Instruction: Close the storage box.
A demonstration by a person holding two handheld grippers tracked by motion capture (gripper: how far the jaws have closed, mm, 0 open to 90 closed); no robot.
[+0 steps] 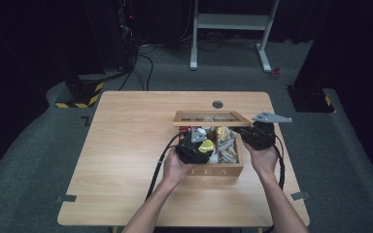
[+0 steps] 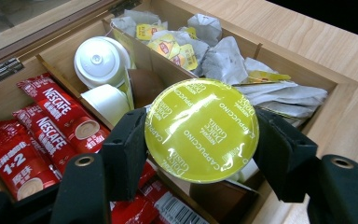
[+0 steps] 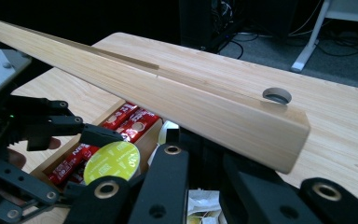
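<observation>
Left gripper (image 2: 200,140) clamps cappuccino capsule (image 2: 202,130); right gripper (image 3: 205,186) seemingly props lid (image 3: 168,93)

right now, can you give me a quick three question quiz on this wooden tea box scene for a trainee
1. True or false: the left gripper is shut on the round yellow-green cappuccino capsule.
2. What is the right gripper holding up? A) the wooden glass-paned lid B) a tea bag
3. What fills the wooden tea box compartment with red packaging?

Key: 1 true; 2 A; 3 the red Nescafe sachets.
</observation>
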